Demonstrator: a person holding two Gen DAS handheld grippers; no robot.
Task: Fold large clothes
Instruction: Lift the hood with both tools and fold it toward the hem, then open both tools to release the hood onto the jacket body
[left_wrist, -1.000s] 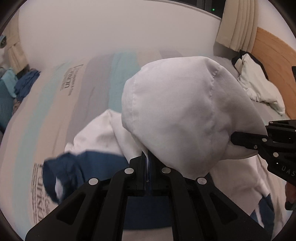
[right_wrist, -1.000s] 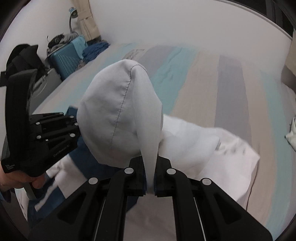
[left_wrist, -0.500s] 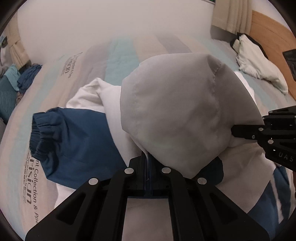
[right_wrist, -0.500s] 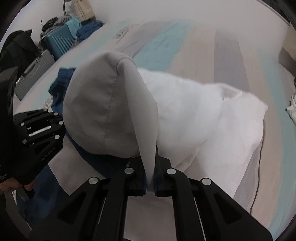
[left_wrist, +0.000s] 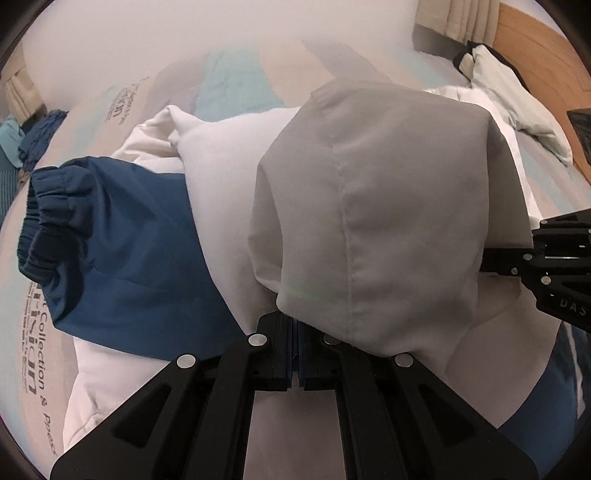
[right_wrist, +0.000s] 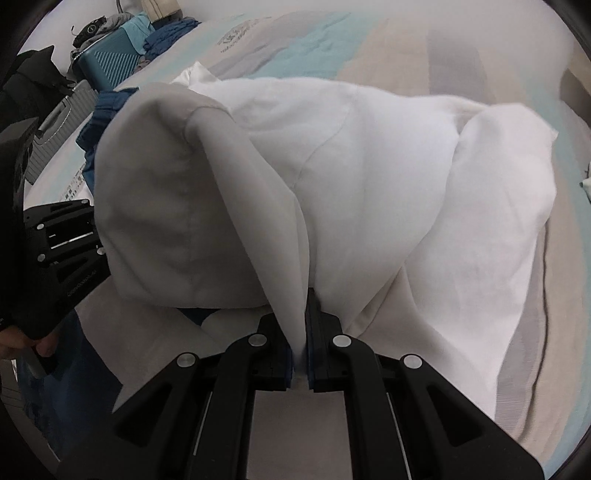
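Hoodie (right_wrist: 388, 184), white with blue sleeves, is lying bunched on a striped bed (right_wrist: 424, 48), and its hood (left_wrist: 376, 206) is being held up above it by 2 black grippers.

Left gripper (left_wrist: 295, 350) is showing its jaws pinched together on the hood's edge, with cloth billowing over and in front of them. Right gripper (right_wrist: 302, 354) is likewise clamping a narrow fold of white hood cloth, which is rising in a taut ridge from between its jaws. Each gripper is visible at the side of the other's view, so the 2 are holding opposite edges of the hood.

A blue sleeve (left_wrist: 110, 240) with an elastic cuff is lying across the white body to the left in the left view. A white pillow (left_wrist: 517, 96) is sitting near a wooden headboard (left_wrist: 546, 48). A teal suitcase (right_wrist: 110, 62) with clothes piled on it is standing beyond the bed.

The step appears to be laying the hood down onto the body. To do it well, both grippers should probably be keeping the edge stretched between them, coming down level with each other, and setting the hood flat on the white back before letting go. The body below is looking rumpled, so smoothing it afterwards may be needed. The main risk is likely a sagging hood trapping a crease.
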